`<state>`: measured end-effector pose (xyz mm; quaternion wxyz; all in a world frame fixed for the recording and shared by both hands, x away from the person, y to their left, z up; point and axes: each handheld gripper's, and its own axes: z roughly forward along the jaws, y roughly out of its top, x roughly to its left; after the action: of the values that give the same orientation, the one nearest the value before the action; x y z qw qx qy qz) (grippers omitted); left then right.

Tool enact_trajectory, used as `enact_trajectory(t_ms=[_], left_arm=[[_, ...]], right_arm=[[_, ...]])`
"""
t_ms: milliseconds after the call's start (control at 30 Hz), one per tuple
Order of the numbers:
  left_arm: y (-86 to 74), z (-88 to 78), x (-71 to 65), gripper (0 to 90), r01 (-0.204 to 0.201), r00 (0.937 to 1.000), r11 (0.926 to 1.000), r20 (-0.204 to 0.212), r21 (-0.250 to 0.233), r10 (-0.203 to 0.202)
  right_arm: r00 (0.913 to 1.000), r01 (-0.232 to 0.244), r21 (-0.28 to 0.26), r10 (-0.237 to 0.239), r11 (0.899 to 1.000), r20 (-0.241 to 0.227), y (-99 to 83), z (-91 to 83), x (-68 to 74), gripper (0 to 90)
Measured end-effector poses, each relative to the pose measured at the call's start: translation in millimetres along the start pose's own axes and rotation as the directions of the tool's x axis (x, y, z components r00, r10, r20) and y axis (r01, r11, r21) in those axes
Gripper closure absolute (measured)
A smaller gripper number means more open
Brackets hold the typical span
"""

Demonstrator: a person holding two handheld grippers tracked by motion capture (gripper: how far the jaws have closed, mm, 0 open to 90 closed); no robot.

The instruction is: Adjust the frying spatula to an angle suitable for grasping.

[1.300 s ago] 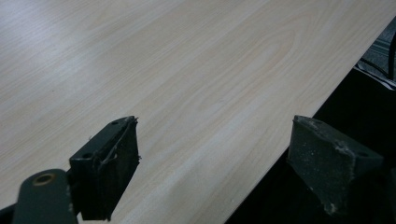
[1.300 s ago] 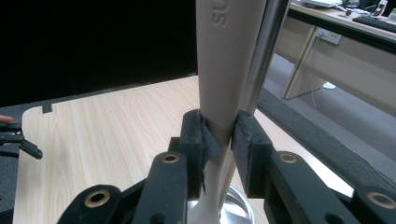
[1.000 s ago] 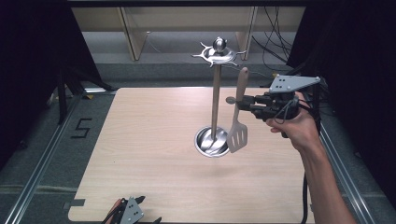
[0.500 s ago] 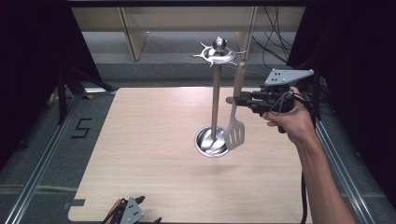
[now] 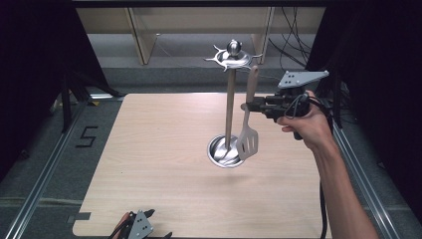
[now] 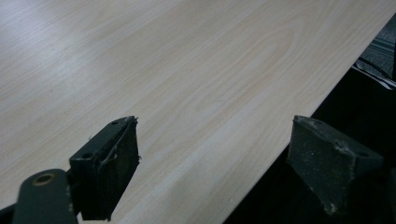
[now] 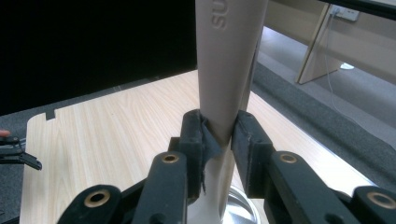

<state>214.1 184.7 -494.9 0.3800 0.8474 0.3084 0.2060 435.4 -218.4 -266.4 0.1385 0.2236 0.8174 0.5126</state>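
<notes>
A slotted metal spatula [image 5: 247, 141] with a beige handle [image 7: 228, 60] hangs upright in the air, just right of the steel utensil stand [image 5: 229, 107]. My right gripper [image 5: 245, 106] is shut on the handle's lower part, and its black pads [image 7: 193, 135] squeeze the handle from both sides. The handle's top reaches close to the stand's hooked crown [image 5: 232, 58]; whether they touch I cannot tell. The blade hovers over the stand's round base [image 5: 221, 152]. My left gripper [image 5: 136, 227] rests at the table's near edge, jaws wide open over bare wood [image 6: 210, 74], holding nothing.
The light wooden table [image 5: 154, 149] stands inside a metal rail frame [image 5: 45, 174]. A wooden shelf unit [image 5: 144, 30] and cables [image 5: 293, 45] lie beyond the far edge. Dark curtains close both sides. A floor marking "5" [image 5: 85, 136] sits left of the table.
My right gripper has carried the spatula up and to the left, closer to the stand's pole, turning it more upright. The left gripper has stayed put.
</notes>
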Motion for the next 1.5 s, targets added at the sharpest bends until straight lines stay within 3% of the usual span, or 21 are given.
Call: enact_trajectory(t_ms=[67,100,167,200,233,300,367,433,467,533,567,900,933,1000,1067,1100,1233,1300,1333,1367,1500], left_arm=[[-0.2,0.3,-1.0,15.6,0.016,0.9999,0.9999,0.005,-0.005,-0.016],[0.0,0.2,-0.1,15.6,-0.001,1.0000,1.0000,-0.004,-0.001,0.001],[0.0,0.1,-0.1,15.6,-0.002,1.0000,1.0000,-0.003,0.001,0.002],[0.1,0.0,0.1,15.6,-0.002,1.0000,1.0000,0.000,0.001,0.002],[-0.4,0.6,-1.6,15.6,0.024,0.9997,0.9997,0.005,-0.006,-0.024],[-0.1,0.2,-0.5,15.6,0.013,0.9999,0.9999,0.007,-0.004,-0.013],[-0.8,1.1,-1.4,15.6,0.030,0.9995,0.9995,0.003,-0.005,-0.030],[-0.6,0.9,-1.1,15.6,0.022,0.9998,0.9997,0.001,-0.005,-0.022],[0.1,-0.1,0.0,15.6,0.001,1.0000,1.0000,0.009,0.001,-0.001],[-0.6,0.8,-0.3,15.6,0.012,0.9999,0.9999,-0.003,0.006,-0.012],[-0.2,0.5,0.7,15.6,-0.006,1.0000,1.0000,-0.005,0.003,0.006],[-0.1,0.4,0.6,15.6,-0.006,1.0000,1.0000,-0.004,0.003,0.006],[-0.4,0.7,-0.6,15.6,0.018,0.9998,0.9998,0.003,-0.004,-0.018],[-0.5,0.9,0.5,15.6,0.004,1.0000,0.9999,0.001,-0.011,-0.004],[-0.6,0.8,-0.3,15.6,0.018,0.9998,0.9998,-0.002,0.003,-0.018],[-0.3,0.6,1.0,15.6,-0.005,1.0000,1.0000,-0.006,0.002,0.005],[-0.3,0.3,2.2,15.6,-0.002,1.0000,1.0000,0.000,-0.005,0.002],[-0.5,0.1,2.9,15.6,-0.002,1.0000,1.0000,-0.003,-0.007,0.002],[-0.5,0.1,2.9,15.6,-0.002,1.0000,1.0000,-0.003,-0.007,0.002],[-0.7,0.1,2.0,15.6,0.033,0.9994,0.9995,0.009,0.001,-0.033],[-0.8,0.2,2.5,15.6,0.032,0.9995,0.9995,0.006,-0.005,-0.032]], right_arm=[[0.9997,0.022,0.000,-0.022,1.000,0.008,0.5,1.5,-2.2,75.3],[1.0000,0.006,0.002,-0.006,1.000,-0.001,0.0,2.5,-1.4,75.2],[0.9998,0.018,0.005,-0.018,1.000,0.002,0.2,3.2,-2.8,75.3],[1.0000,-0.004,0.000,0.004,1.000,-0.001,-0.3,5.4,-0.9,75.2],[1.0000,-0.004,0.000,0.004,1.000,-0.001,-0.3,5.4,-0.9,75.2],[1.0000,0.000,-0.001,0.000,1.000,-0.010,-0.5,6.5,-1.2,75.2],[0.9998,-0.012,-0.002,0.012,1.000,-0.014,-1.3,6.4,-0.4,75.1],[0.9999,0.006,-0.025,-0.005,1.000,0.016,-2.3,6.8,-0.2,75.0],[0.9999,-0.001,-0.013,0.001,1.000,0.011,-3.1,5.0,0.8,74.9],[0.9999,-0.001,-0.015,0.002,1.000,0.013,-3.3,4.6,0.8,74.8],[0.9998,-0.011,-0.005,0.011,1.000,0.019,-3.8,3.0,1.4,74.4],[0.9988,0.011,-0.037,-0.009,0.999,0.048,-6.0,1.2,2.6,72.8],[0.9988,0.010,-0.041,-0.008,0.999,0.048,-6.2,1.3,2.6,72.1],[0.9987,-0.011,-0.042,0.013,0.999,0.049,-6.4,0.0,2.9,70.2],[0.9990,-0.009,-0.063,0.012,0.998,0.043,-6.3,-1.7,2.1,70.0],[0.9984,0.002,-0.057,0.001,0.998,0.057,-6.3,-3.2,1.7,69.6],[0.9981,0.009,-0.078,-0.004,0.997,0.062,-11.0,-9.3,9.0,68.0],[0.9974,0.029,-0.067,-0.024,0.997,0.068,-14.0,-12.8,10.6,65.6],[0.9967,0.016,-0.071,-0.011,0.997,0.080,-15.9,-13.4,13.0,64.9],[0.9966,0.022,-0.067,-0.017,0.998,0.081,-18.2,-15.1,13.9,63.6],[0.9960,0.025,-0.050,-0.020,0.998,0.088,-24.0,-18.2,18.0,58.2]])
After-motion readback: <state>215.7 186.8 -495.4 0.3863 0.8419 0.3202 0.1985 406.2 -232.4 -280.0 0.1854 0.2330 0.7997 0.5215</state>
